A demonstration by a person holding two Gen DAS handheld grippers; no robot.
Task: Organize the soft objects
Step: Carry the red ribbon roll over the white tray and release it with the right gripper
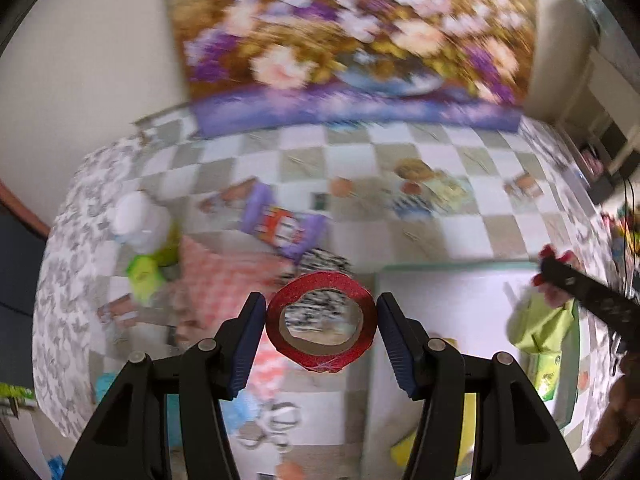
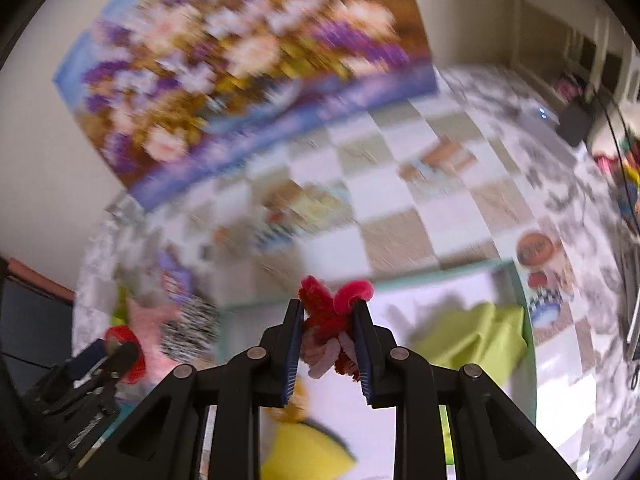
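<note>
My left gripper (image 1: pixel 321 322) is shut on a red glitter tape roll (image 1: pixel 322 320) and holds it above the table. It also shows at the lower left of the right wrist view (image 2: pixel 120 354). My right gripper (image 2: pixel 327 330) is shut on a bundle of red and pink fuzzy pipe cleaners (image 2: pixel 330 316), above a white tray with a teal rim (image 2: pixel 530 352). The right gripper appears at the right edge of the left wrist view (image 1: pixel 560 276). A green cloth (image 2: pixel 476 340) and a yellow soft object (image 2: pixel 300 452) lie in the tray.
A checkered tablecloth (image 1: pixel 400 148) covers the table. A floral painting (image 1: pixel 352 40) leans at the back. A pink checked cloth (image 1: pixel 224 280), a zebra-print item (image 1: pixel 324 260), a purple packet (image 1: pixel 280 224), a white-capped bottle (image 1: pixel 138 220) and scissors (image 1: pixel 272 424) lie left of the tray.
</note>
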